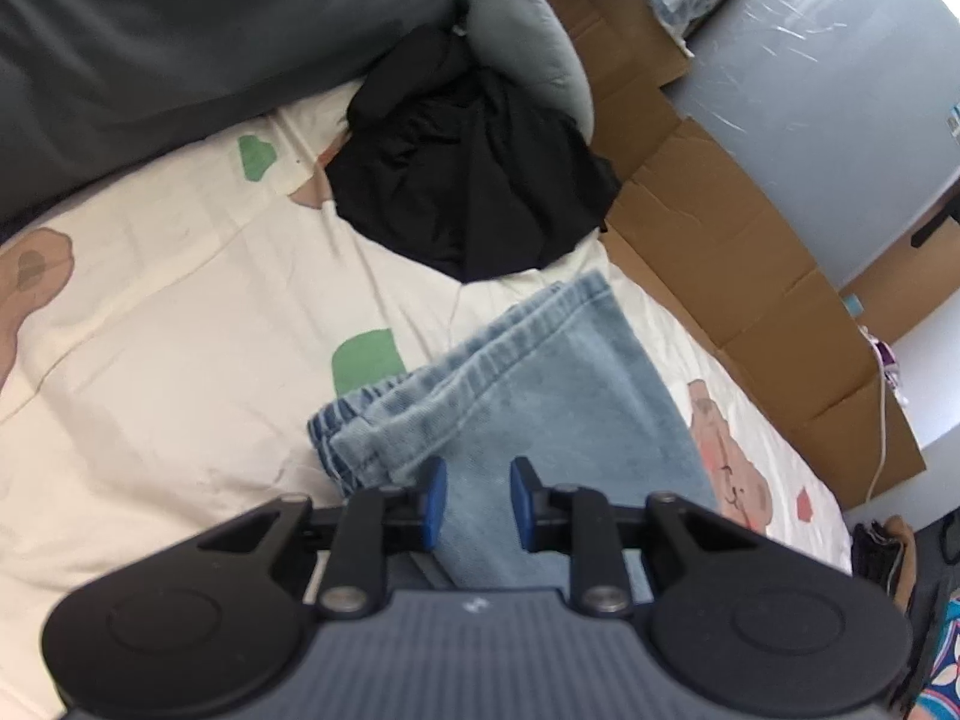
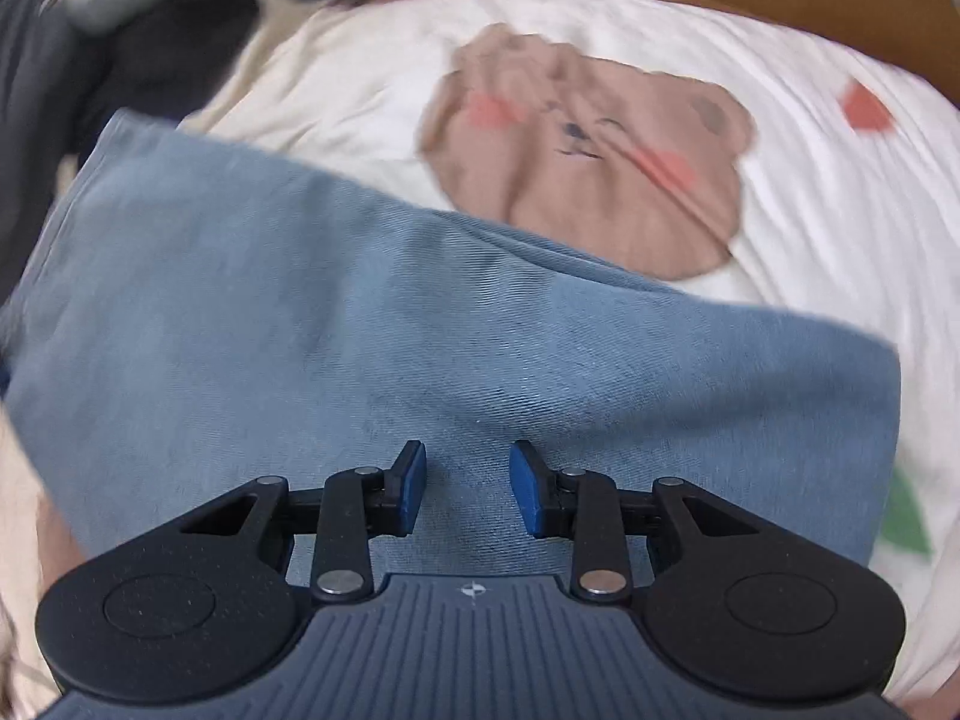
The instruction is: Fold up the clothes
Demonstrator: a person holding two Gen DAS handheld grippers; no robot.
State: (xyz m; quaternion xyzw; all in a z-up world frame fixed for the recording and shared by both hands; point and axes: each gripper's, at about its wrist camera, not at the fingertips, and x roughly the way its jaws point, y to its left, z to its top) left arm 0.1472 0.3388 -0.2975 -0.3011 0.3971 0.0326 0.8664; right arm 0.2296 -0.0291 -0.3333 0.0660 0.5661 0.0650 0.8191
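The left gripper (image 1: 478, 504) hangs just above the jeans (image 1: 540, 396), its two blue pads (image 1: 436, 501) parted with a clear gap between them and nothing held. Denim shows through that gap. The right gripper (image 2: 468, 489) is likewise released, pads (image 2: 413, 489) spread apart over the jeans (image 2: 420, 324), gripping nothing; whether the tips touch the cloth cannot be told.

The jeans are light blue and lie folded on the sheet (image 1: 150, 312), a cream bedsheet printed with bears and coloured shapes. In the left wrist view their elastic waistband (image 1: 420, 396) faces away from the gripper. A green patch (image 1: 366, 360) sits just beside the waistband. A bear print (image 2: 594, 150) lies just past the far edge of the jeans in the right wrist view, partly covered by the denim; this view is blurred.

Beyond the jeans, near but apart from them, is a crumpled black garment (image 1: 468, 174). A grey padded item (image 1: 528, 42) touches the black garment's far side. Flattened cardboard (image 1: 750, 276) runs along the sheet's edge beside the jeans.
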